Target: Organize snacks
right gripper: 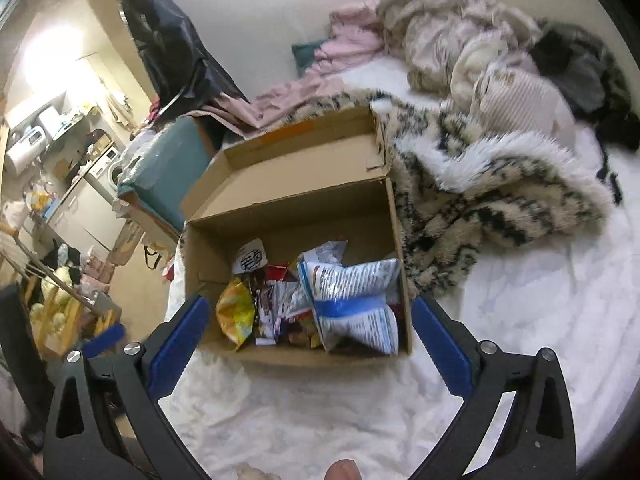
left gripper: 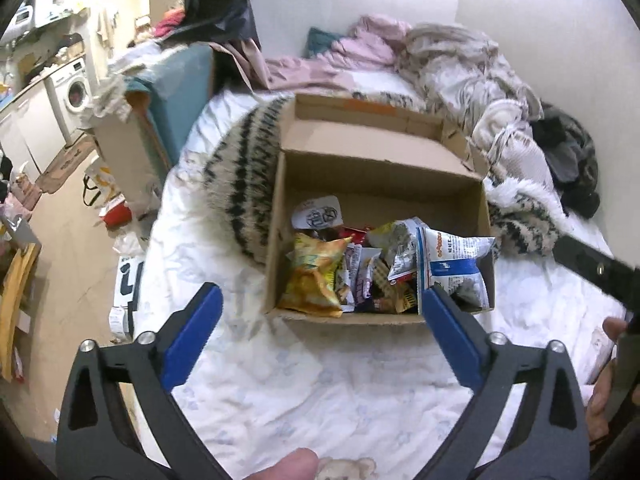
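Jaws of both grippers stand spread wide with nothing between the pads: the left gripper [left gripper: 322, 312] and the right gripper [right gripper: 311, 322] each frame the near wall of the cardboard box [left gripper: 380, 184] without touching it. The box sits on the white bedding [left gripper: 280, 380] with its lid flap folded back, and the snacks lie heaped in its near half: a yellow bag [left gripper: 316, 276] at the left, a blue-and-white bag [right gripper: 352, 304] at the right, small packets [right gripper: 276, 308] between them.

Judged step: sorting the box contents.

1. Select one packet only; the blue-and-white bag lies on top and looks easiest to reach.
2. Approach from above, pads either side of a crimped edge (thin film may slip or crackle).
3. Grip lightly, as the contents may crush.
4. Lift clear of the box wall before moving sideways
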The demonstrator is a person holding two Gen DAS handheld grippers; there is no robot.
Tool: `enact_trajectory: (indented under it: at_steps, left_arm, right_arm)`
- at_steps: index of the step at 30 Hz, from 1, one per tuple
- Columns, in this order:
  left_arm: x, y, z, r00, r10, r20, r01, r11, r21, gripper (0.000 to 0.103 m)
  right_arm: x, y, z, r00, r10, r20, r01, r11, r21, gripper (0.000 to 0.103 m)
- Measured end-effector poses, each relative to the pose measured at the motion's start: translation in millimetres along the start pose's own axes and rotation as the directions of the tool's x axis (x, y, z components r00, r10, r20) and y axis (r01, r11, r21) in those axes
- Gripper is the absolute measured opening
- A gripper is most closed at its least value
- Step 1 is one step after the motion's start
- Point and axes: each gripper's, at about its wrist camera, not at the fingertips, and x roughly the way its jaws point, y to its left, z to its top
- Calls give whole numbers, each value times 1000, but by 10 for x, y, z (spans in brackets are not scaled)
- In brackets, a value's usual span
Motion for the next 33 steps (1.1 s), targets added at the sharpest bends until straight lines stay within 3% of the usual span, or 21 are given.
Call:
enact_trajectory:
  at_steps: [4,9,17,19,23,27,33]
  left_arm:
    - [-285,108,-126,999,-16,42,17,1000,-19,103]
    - [-543,256,-309,992,-54,113,57,998,-31,103]
    - [-355,273,-540,996,44,71,-42,999,-29,103]
    - [-327,241,-564,997,43,68,-41,999,-20,103]
    - [-294,200,-581,994,61,90,-61,998,3,103]
    - [-252,213,-580,996,42,82,-43,999,0,103]
    - [-240,226,-581,997,34,73,-33,999,-6,103]
  right_arm:
    - [-264,119,-183,998,-62,33,65,996,-67,103]
    - [-459,192,-391,996,-63,69,69,994,-88,103]
    - [-325,238,-774,994,-76,81,85,990,-117,103]
    - [-269,224,-824,996,-52,71,59,993,-105,103]
    - [-175,262,-851,993,-96,76,105,986,-128,103]
    - [-163,301,-875,996,-60,73,70,987,-142,103]
    - [-167,383,-885,991,-84,103,102,977,-185,103]
